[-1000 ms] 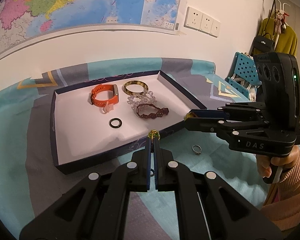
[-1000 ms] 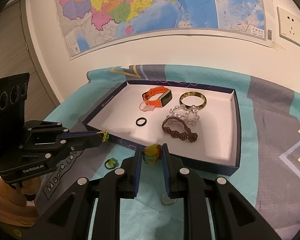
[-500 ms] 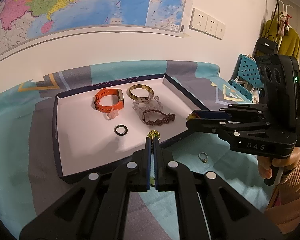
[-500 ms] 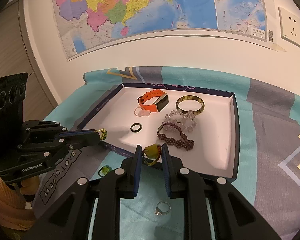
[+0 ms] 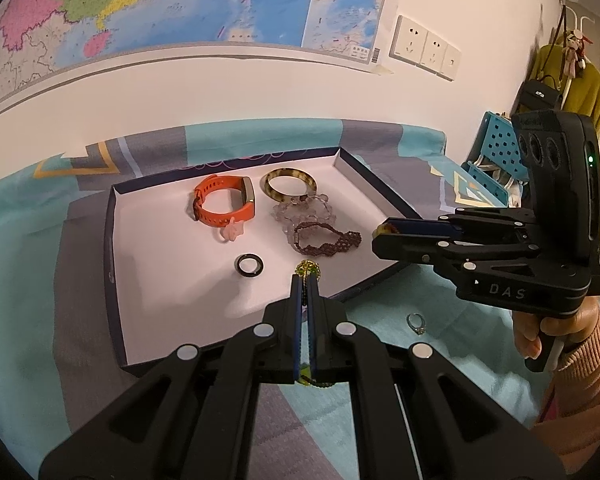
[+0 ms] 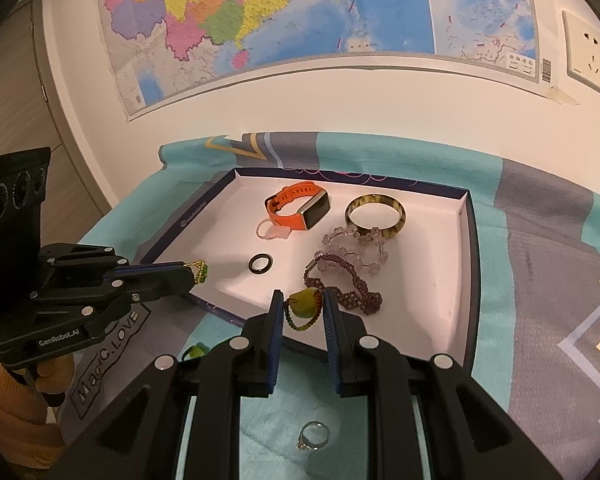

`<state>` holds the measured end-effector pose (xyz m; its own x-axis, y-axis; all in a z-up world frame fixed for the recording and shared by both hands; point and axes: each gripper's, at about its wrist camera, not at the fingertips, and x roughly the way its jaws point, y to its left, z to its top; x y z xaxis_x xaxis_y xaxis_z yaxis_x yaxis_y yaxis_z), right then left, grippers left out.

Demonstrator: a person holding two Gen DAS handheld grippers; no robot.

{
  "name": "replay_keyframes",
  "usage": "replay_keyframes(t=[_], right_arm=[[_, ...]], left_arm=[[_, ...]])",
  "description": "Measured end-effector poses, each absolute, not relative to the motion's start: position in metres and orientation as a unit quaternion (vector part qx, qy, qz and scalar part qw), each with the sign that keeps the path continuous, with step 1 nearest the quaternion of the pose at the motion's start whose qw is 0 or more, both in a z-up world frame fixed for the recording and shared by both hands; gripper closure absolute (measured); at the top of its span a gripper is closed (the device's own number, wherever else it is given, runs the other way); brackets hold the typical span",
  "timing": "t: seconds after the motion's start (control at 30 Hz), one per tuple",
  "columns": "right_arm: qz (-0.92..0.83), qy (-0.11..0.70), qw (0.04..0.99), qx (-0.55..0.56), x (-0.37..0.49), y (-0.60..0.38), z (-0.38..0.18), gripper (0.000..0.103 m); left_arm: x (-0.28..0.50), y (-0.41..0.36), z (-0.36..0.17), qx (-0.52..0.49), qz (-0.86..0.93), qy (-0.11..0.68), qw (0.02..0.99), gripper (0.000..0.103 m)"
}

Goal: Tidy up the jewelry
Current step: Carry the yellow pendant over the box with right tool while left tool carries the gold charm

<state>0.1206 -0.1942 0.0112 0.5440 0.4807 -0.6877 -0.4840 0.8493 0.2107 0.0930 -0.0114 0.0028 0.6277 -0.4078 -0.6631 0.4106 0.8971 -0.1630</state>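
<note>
Patterned surface (image 6: pixel 540 280): tray (image 6: pixel 471 240), near rim; left claw (image 5: pixel 308 276) pinching gold-green ring (image 5: pixel 308 269); right claw (image 6: pixel 302 306) clamping green-beaded bracelet (image 6: pixel 305 307)

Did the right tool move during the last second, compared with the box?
Yes. The right tool has advanced toward the box, over its near wall and closer to the maroon bracelet; the silver ring now sits lower in its view.
</note>
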Motion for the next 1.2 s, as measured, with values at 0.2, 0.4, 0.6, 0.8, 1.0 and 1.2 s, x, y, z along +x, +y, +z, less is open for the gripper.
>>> replay_keyframes(t=[0.2, 0.4, 0.6, 0.8, 1.0, 1.2], right_arm=[[0.273, 0.396, 0.877, -0.003, 0.127, -0.191, 0.005, 0.085], [0.276, 0.401, 0.874, 0.002, 0.13, -0.191, 0.0, 0.085], [0.276, 0.403, 0.873, 0.001, 0.133, -0.188, -0.001, 0.085], [0.274, 0.407, 0.871, -0.001, 0.137, -0.186, -0.003, 0.085], [0.272, 0.413, 0.869, -0.009, 0.14, -0.183, -0.008, 0.085], [0.27, 0.417, 0.868, -0.012, 0.144, -0.181, -0.011, 0.085]], left_arm=[[0.097, -0.01, -0.001, 0.001, -0.221, 0.372, 0.902, 0.1], [0.101, -0.01, -0.003, -0.003, -0.22, 0.374, 0.901, 0.1], [0.104, -0.011, -0.004, -0.004, -0.219, 0.375, 0.901, 0.1], [0.108, -0.011, -0.005, -0.007, -0.215, 0.378, 0.9, 0.1], [0.112, -0.009, -0.01, -0.01, -0.211, 0.384, 0.899, 0.1], [0.117, -0.01, -0.014, -0.011, -0.21, 0.39, 0.896, 0.1]])
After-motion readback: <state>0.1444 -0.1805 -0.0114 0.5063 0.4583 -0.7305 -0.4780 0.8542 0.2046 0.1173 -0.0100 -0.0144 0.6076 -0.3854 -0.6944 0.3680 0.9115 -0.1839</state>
